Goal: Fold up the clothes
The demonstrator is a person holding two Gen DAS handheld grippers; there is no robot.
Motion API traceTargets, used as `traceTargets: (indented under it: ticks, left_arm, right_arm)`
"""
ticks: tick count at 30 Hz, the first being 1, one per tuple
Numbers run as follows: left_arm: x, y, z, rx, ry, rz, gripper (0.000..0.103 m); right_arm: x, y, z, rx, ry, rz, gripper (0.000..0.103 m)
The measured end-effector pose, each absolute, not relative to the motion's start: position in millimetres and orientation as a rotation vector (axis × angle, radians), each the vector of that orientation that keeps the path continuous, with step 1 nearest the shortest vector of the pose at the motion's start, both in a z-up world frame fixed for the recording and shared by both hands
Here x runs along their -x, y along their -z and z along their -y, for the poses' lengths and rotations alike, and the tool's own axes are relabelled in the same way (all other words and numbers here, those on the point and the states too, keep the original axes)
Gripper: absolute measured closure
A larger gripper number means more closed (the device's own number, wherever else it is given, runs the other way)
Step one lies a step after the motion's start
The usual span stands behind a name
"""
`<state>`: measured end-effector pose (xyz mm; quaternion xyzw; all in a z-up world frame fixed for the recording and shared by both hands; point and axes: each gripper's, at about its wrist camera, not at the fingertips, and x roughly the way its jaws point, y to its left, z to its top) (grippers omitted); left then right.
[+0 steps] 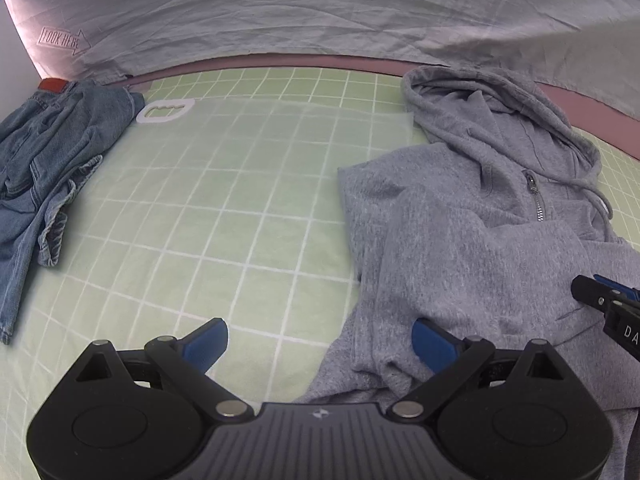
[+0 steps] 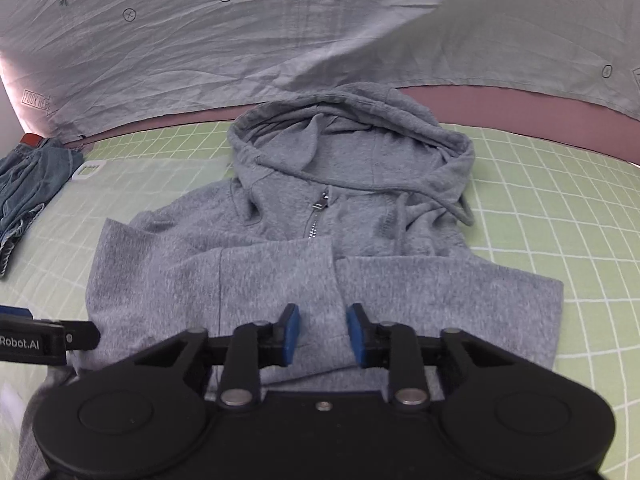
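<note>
A grey zip hoodie [image 2: 320,248] lies face up on the green checked cover, hood toward the wall, both sleeves folded across its chest. In the left wrist view the hoodie [image 1: 472,240] fills the right half. My left gripper [image 1: 320,344] is open wide over the hoodie's left edge, its right finger above grey cloth and its left finger above the cover. My right gripper [image 2: 323,332] is open over the lower middle of the hoodie, with nothing pinched between its blue pads [image 2: 291,330]. The right gripper's tip [image 1: 608,304] shows at the right edge of the left wrist view.
Crumpled blue jeans [image 1: 44,176] lie at the far left of the bed. A translucent folding board with a handle cutout [image 1: 166,111] lies flat on the green checked cover [image 1: 224,208]. A grey printed sheet [image 2: 240,40] hangs behind, above a pink strip.
</note>
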<state>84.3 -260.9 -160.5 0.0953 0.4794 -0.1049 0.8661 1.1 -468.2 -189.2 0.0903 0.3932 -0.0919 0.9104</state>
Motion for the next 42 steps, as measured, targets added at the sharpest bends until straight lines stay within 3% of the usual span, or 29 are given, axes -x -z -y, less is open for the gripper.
traceTargets:
  ticks: [1, 11, 19, 26, 28, 30, 32, 42]
  left_arm:
    - [-83, 160, 262, -0.221, 0.218, -0.996, 0.005]
    - [-77, 150, 272, -0.200, 0.241, -0.968, 0.005]
    - [-69, 174, 286, -0.261, 0.275, -1.033, 0.005]
    - [-73, 174, 278, -0.188, 0.251, -1.071, 0.004]
    - [-74, 171, 278, -0.179, 0.254, -1.067, 0.004]
    - [-76, 167, 277, -0.165, 0.258, -1.058, 0.004]
    - [-79, 163, 276, -0.147, 0.261, -1.047, 0.004]
    - [-130, 147, 282, -0.102, 0.247, -0.996, 0.003]
  right_arm:
    - [0, 189, 469, -0.187, 0.182, -0.804, 0.094]
    - [49, 133, 485, -0.200, 0.267, -0.675, 0.096]
    - [65, 184, 512, -0.237, 0.404, -0.867, 0.093]
    - [76, 179, 525, -0.271, 0.463, -0.842, 0.052]
    - [78, 176, 529, -0.274, 0.486, -0.835, 0.021]
    - [81, 174, 531, -0.266, 0.499, -0.822, 0.005]
    - [79, 171, 534, -0.261, 0.505, -0.813, 0.000]
    - [55, 161, 555, -0.238, 0.529, -0.787, 0.000]
